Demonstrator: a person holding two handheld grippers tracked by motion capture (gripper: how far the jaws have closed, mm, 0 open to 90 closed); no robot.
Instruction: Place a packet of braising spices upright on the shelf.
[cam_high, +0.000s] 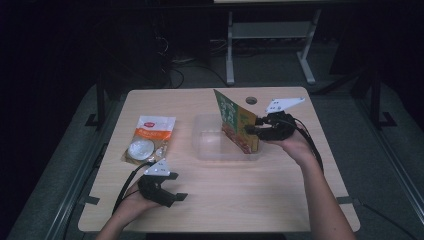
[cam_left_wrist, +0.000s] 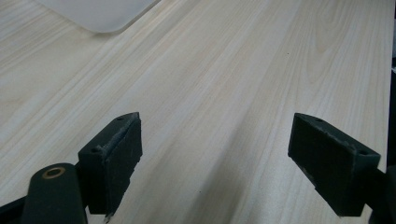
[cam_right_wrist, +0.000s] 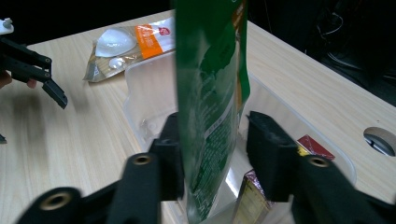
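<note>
A: Why is your right gripper spread around the green pouch?
B: You've stood it in the clear tub at the table's middle; the left gripper waits spread near the front-left corner

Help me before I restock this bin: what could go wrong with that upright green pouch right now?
The right gripper stands open around the green pouch, its pads apart from it, so the pouch, upright in the clear bin, may tip onto the table or the red packet. The left gripper hangs open, too far to catch it.
</note>
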